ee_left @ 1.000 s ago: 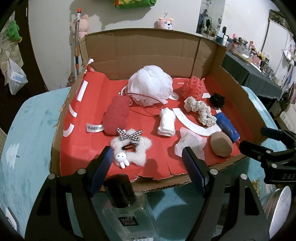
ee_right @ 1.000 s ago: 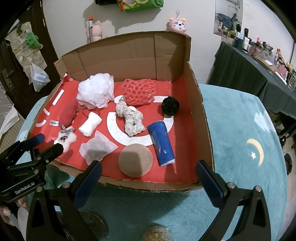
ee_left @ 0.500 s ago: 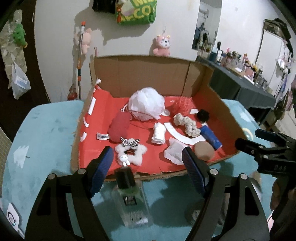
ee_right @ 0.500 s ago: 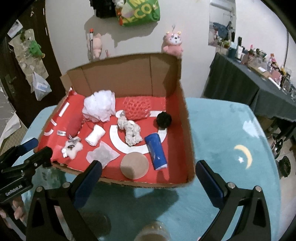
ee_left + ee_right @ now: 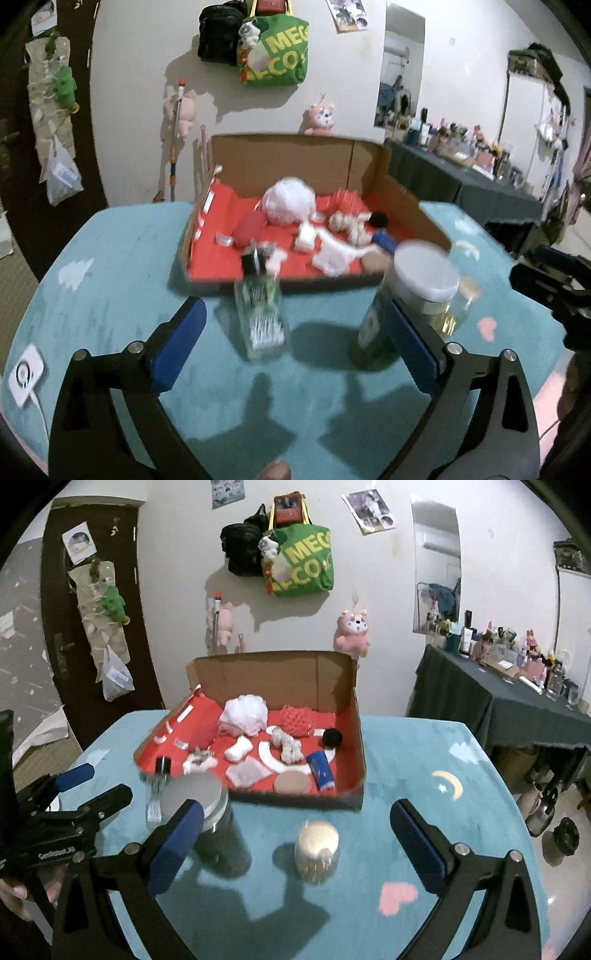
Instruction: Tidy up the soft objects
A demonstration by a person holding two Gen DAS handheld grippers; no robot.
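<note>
Two hand-held grippers over a bench [image 5: 424, 746] covered in blue-green cloth. The left gripper [image 5: 291, 347] has its blue-padded fingers [image 5: 179, 343] spread wide, having just been opening, with nothing pressed between them; a clear glass bottle [image 5: 260, 314] with a black cap stands on the cloth in the gap, apart from both pads. The right gripper [image 5: 295, 843] likewise has its fingers [image 5: 415, 843] wide apart and holds nothing; a small gold-topped jar [image 5: 317, 851] stands on the cloth ahead of the gap, and a grey-lidded jar [image 5: 199, 805] stands just beyond the left pad.

The soft things lie in an open cardboard box [image 5: 343, 701] with a red floor, set on the bench beyond both grippers. Inside, from the right wrist view: a white mesh sponge [image 5: 243, 714] toward the back, a red net [image 5: 299, 720] beside it, a dark red pad [image 5: 203, 734] at the left, a white roll [image 5: 239, 748], a cream knitted scrunchie [image 5: 288, 746], a black pom-pom [image 5: 332, 737] near the right wall, a blue roll [image 5: 322, 770], a round tan puff [image 5: 292, 784], a white gauze square [image 5: 246, 774] and a white furry hair clip [image 5: 199, 762] near the front edge.

The left wrist view is blurred. A pink plush toy [image 5: 352, 631] and a green bag [image 5: 303, 566] hang on the wall behind.
</note>
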